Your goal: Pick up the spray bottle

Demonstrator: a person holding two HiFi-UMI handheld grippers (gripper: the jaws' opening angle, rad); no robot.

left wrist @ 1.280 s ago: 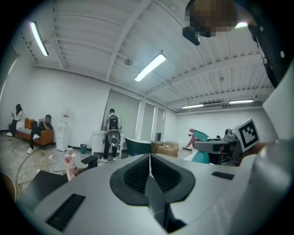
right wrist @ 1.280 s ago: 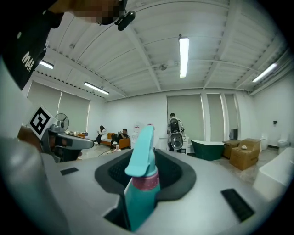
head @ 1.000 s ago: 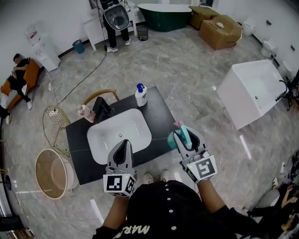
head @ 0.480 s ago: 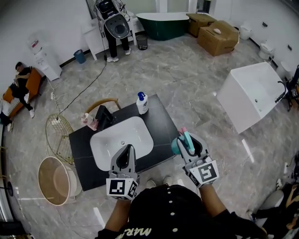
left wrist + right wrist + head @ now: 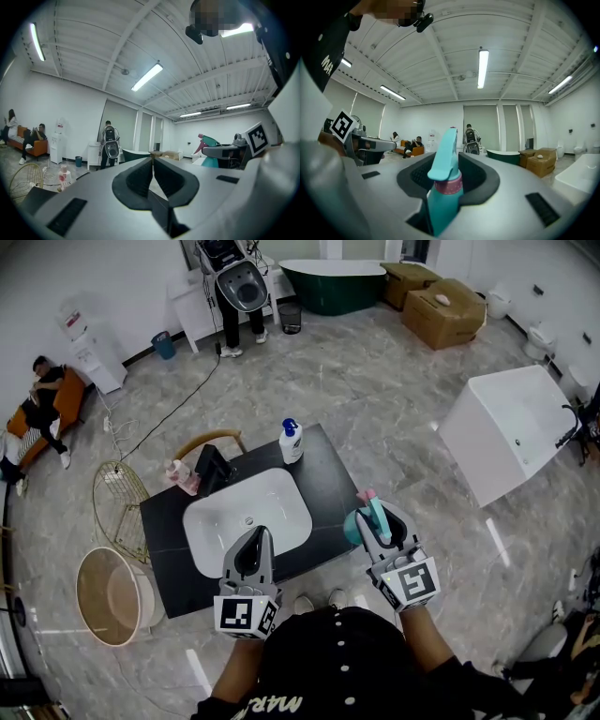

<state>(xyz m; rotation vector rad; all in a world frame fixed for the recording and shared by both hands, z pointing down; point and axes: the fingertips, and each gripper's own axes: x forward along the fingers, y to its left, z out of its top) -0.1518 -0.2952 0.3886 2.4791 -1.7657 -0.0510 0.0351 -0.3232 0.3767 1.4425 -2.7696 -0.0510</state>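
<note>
The teal spray bottle (image 5: 352, 526) with a pink nozzle hangs in the air off the front right corner of the black vanity (image 5: 323, 474). My right gripper (image 5: 376, 514) is shut on its neck. In the right gripper view the bottle (image 5: 444, 183) stands upright between the dark pads, its trigger head rising above them. My left gripper (image 5: 253, 538) hovers over the vanity's front edge, shut and empty. In the left gripper view its pads (image 5: 140, 176) meet along a thin line, and the bottle (image 5: 209, 143) shows at the right.
The vanity holds a white basin (image 5: 281, 507), a black faucet (image 5: 214, 465), a white pump bottle (image 5: 292, 440) and a pink bottle (image 5: 178, 472). A wire basket (image 5: 117, 502) and a round basket (image 5: 108, 594) stand at its left. A white bathtub (image 5: 511, 432) sits at the right. People stay at the far walls.
The head view has shifted a little. Both grippers keep their places, and the spray bottle stays in the right grip.
</note>
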